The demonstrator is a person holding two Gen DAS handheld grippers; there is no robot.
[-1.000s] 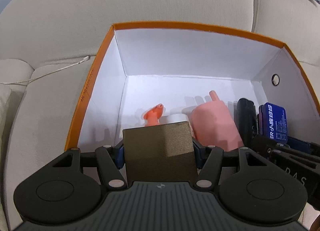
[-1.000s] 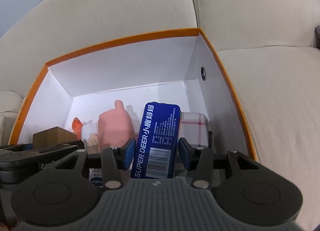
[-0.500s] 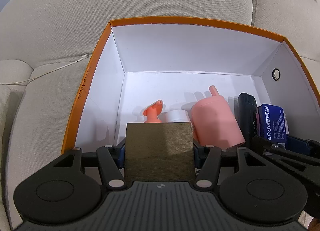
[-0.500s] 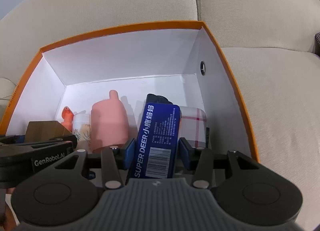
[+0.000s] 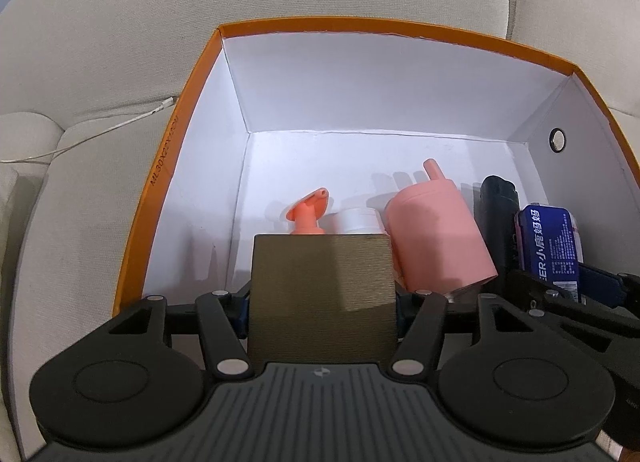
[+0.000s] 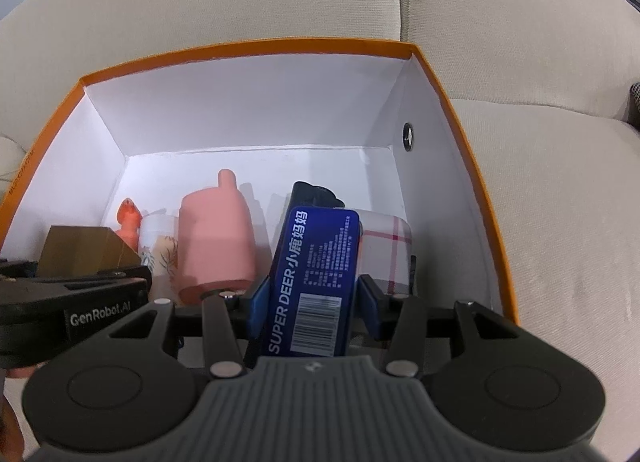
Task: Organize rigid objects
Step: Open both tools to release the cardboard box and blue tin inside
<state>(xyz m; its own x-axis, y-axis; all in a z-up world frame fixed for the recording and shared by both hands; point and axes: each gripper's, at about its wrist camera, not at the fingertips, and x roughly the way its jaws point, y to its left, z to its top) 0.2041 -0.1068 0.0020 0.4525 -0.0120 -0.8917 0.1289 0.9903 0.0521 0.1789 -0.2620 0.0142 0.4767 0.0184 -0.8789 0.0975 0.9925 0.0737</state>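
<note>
Over the box (image 5: 192,129), the left gripper (image 5: 322,308), jaws just opening, flanks a brown block (image 5: 320,290); the right gripper (image 6: 312,304) clamps a blue tin (image 6: 316,270).

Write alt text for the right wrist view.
The right gripper holds a blue tin upright inside an orange-rimmed white box on a beige sofa. Beside it stand a pink bottle and a brown block.
</note>
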